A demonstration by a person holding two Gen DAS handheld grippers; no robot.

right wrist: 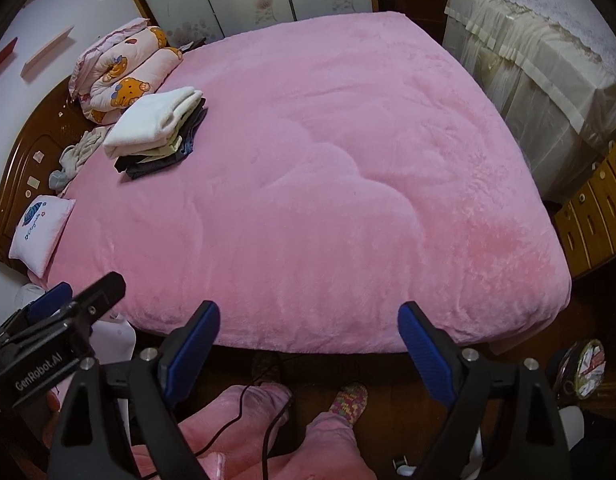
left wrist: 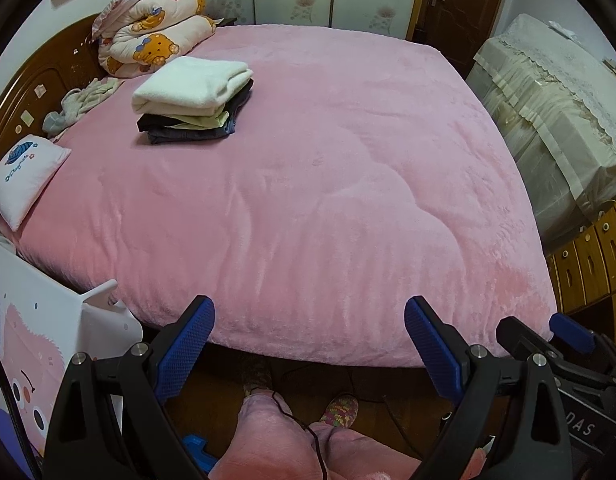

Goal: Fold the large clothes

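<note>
The left gripper's fingers (left wrist: 186,344) are wide apart and hold nothing. The right gripper's fingers (right wrist: 192,344) are wide and empty too. Both hang over the near edge of the pink bed (left wrist: 328,184). The folded clothes pile (left wrist: 192,98) sits far off by the headboard. Bumping it could knock the 1 neat pile over.

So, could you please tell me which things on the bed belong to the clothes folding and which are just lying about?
Belongs to the job:
- folded stack, white piece on top
- crumpled garment by the headboard, seemingly unfolded
- left gripper and right gripper, both open and empty

Just lying about:
- bear quilt
- small pillow
- pink bedspread
</note>
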